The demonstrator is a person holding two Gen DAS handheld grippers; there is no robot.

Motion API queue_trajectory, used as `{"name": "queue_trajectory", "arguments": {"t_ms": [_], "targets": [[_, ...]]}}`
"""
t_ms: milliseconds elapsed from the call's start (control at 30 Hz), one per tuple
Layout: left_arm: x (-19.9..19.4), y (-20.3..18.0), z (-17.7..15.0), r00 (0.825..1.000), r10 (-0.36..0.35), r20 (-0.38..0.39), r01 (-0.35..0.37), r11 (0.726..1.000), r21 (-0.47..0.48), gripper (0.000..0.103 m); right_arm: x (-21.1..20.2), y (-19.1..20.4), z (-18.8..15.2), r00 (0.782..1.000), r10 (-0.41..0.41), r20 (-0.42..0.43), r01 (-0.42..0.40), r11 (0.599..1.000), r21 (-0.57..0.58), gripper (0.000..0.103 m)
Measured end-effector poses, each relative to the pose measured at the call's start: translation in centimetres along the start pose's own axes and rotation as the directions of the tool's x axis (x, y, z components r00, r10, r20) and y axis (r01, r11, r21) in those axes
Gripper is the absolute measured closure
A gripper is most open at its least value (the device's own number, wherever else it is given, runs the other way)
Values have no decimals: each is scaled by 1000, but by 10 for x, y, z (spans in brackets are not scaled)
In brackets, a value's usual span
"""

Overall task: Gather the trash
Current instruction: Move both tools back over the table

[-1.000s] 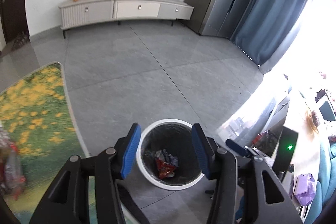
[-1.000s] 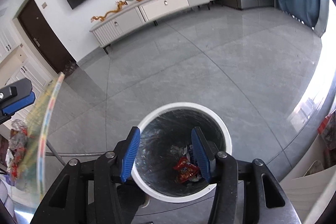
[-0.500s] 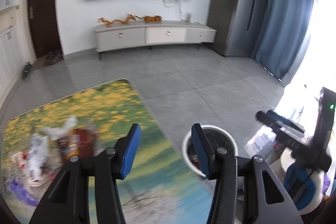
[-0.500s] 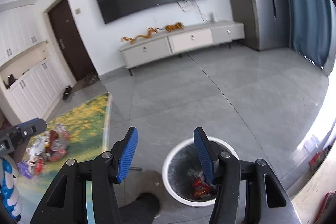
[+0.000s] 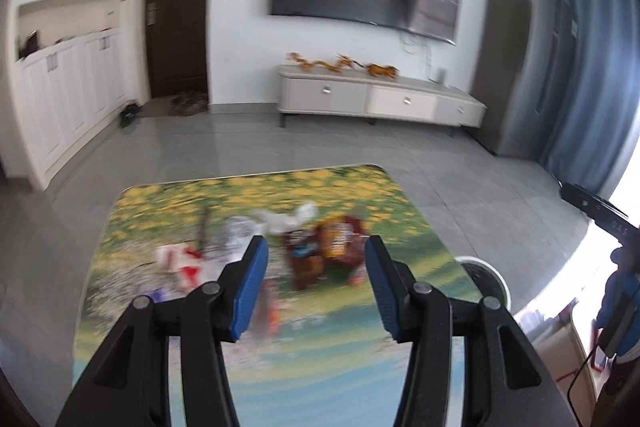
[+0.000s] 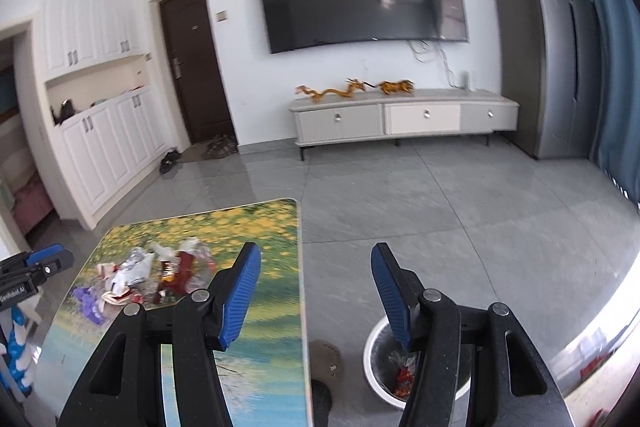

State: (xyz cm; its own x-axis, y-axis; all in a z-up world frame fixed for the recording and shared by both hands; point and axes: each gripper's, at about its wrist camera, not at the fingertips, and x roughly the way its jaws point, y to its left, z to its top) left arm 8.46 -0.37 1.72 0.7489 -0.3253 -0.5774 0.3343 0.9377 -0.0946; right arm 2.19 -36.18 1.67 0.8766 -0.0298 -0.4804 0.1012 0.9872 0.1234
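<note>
you're between drops: both claws are empty and turned back toward the tabletop [image 6: 280,307] for the next pick. your left claw [image 5: 312,287] hangs wide open, nothing between its blue pads, aimed at the pile of trash [image 5: 304,247] lying mid-tabletop just beyond the fingertips. your right claw [image 6: 316,291] is also spread wide and holds nothing; it sits over the floor between the tabletop's right edge and the white bin [image 6: 380,355], which stands on the floor near right with a red wrapper [image 6: 402,379] already inside.

the next move, as i judge it, is to bring the left claw forward and down onto one piece, likely the brown snack bag [image 5: 340,243] at the right of the pile, and close on a crumpled edge. the wrappers are thin and overlapping, so pick a raised fold or you may drag two at once. the left view is smeared by motion, so settle before closing.

a second ago both claws looked straight down into the bin; since then they've swung up and left, bringing the tabletop and pile into view.
</note>
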Motion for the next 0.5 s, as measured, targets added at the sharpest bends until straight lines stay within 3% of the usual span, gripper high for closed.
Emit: {"name": "queue_trajectory", "arguments": {"t_ms": [233, 500], "targets": [[-21, 76, -10, 996, 81, 23, -78, 992, -102, 55, 2, 43, 11, 999, 52, -2, -52, 996, -74, 46], [-15, 116, -26, 991, 131, -20, -133, 977, -168, 55, 26, 65, 8, 994, 96, -47, -101, 990, -99, 45]]}}
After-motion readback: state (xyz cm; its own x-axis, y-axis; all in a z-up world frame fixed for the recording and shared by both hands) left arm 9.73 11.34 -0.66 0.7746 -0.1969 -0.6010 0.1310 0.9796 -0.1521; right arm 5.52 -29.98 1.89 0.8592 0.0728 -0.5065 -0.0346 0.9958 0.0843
